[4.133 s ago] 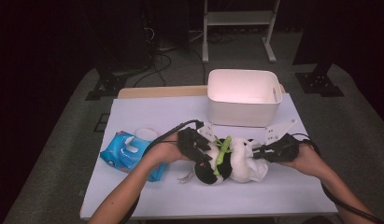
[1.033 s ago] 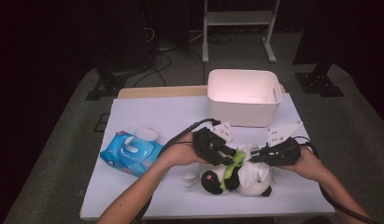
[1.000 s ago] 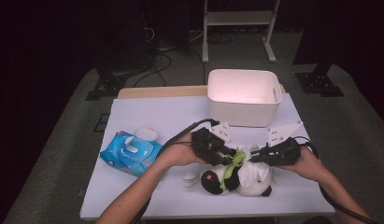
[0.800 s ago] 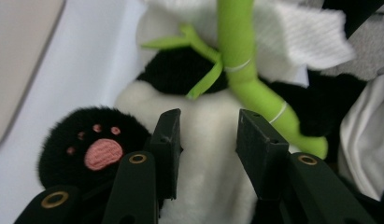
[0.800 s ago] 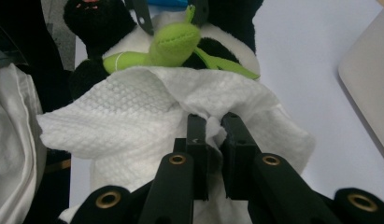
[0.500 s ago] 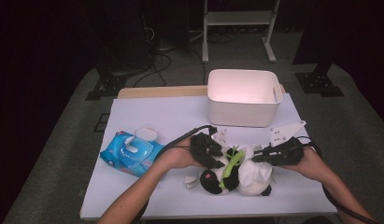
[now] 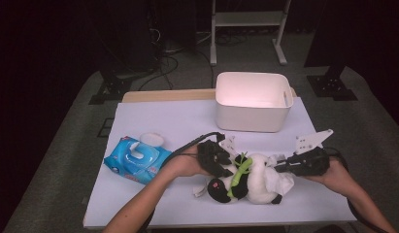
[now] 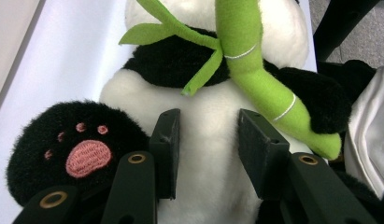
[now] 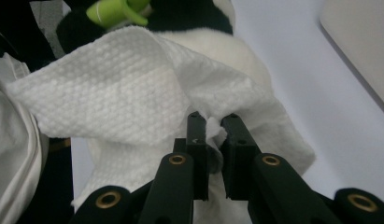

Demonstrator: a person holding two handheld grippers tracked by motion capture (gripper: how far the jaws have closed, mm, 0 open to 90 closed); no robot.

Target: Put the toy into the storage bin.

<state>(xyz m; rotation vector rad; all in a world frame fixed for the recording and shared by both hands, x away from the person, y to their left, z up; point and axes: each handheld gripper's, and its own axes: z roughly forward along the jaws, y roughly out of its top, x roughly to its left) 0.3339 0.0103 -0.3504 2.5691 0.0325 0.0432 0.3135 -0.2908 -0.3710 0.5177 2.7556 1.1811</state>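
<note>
A black and white panda plush [image 7: 257,182] with a green bamboo stalk [image 8: 255,79] lies on the white table near its front edge. My left gripper [image 7: 226,162] comes at it from the left. Its jaws pinch the white belly [image 8: 206,154] from both sides, beside a black foot with a pink paw print [image 8: 82,154]. My right gripper [image 7: 279,167] reaches in from the right, shut on a bunched fold of a white textured wipe [image 9: 124,93]. The wipe is draped over the panda's white body, and the pinch sits at my right gripper [image 9: 213,122].
A white bin [image 7: 253,99] stands at the back of the table. A blue pack of wipes [image 7: 139,158] lies at the left with a round white lid [image 7: 151,139] beside it. A wooden board [image 7: 163,94] runs along the far edge. White cloth [image 9: 12,140] hangs near the panda.
My right gripper has slid a little to the right with the wipe. The left gripper keeps its hold on the panda almost in place. Four seconds ago the panda lay farther left.
</note>
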